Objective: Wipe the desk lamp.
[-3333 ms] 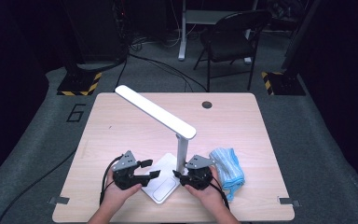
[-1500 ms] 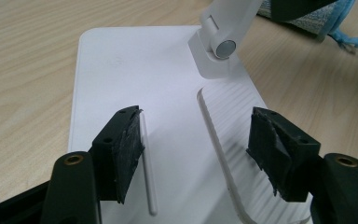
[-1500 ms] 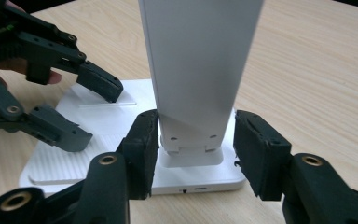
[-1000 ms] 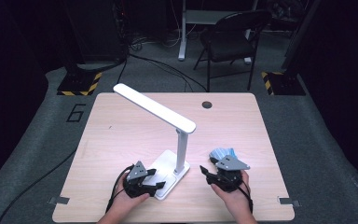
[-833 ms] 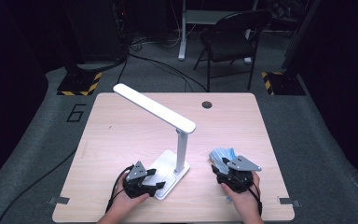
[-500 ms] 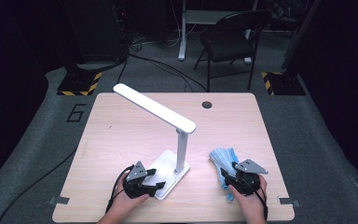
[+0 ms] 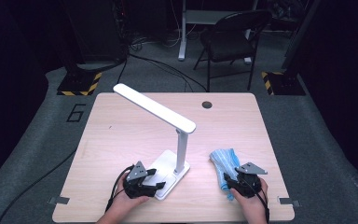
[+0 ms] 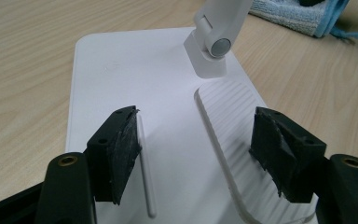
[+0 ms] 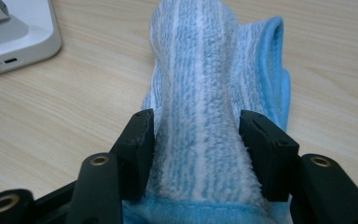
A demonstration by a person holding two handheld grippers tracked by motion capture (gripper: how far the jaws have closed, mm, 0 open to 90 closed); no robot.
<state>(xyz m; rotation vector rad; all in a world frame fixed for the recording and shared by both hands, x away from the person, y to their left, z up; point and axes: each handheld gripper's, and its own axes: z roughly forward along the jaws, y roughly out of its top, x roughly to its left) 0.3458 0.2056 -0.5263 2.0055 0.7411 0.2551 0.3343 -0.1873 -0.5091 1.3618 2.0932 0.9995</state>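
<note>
A pale wooden counter [image 7: 121, 135] fills the middle of the high view, a dark round grommet hole [image 7: 207, 104] near its far edge, with grey carpet around it and a black chair [image 7: 230, 35] beyond. On the near half stands a white desk lamp [image 7: 177, 135], its long flat head slanting up and away to the left from a short upright post, its square base [image 8: 121, 84] flat on the wood. To the right of the lamp, apart from it, lies a folded blue-and-white striped terry cloth [image 7: 224, 163], the thing I am working on. My left gripper [image 7: 150, 183] sits low over the near-left corner of the lamp base; in the left gripper view its two black jaws stand well apart above the white plate, one near a thin groove, the other over a ribbed patch, clamping nothing. My right gripper [image 7: 230, 179] is at the near end of the cloth [image 9: 200, 107]. In the right gripper view a raised ridge of the towelling runs between the jaws, which stand wide on either side, the fibres brushing both pads [image 9: 142, 140]; the jaws have just been opening, and I cannot tell that they press on the fabric. A corner of the lamp base [image 9: 14, 42] shows at that view's upper left, with two small slots in its edge.
</note>
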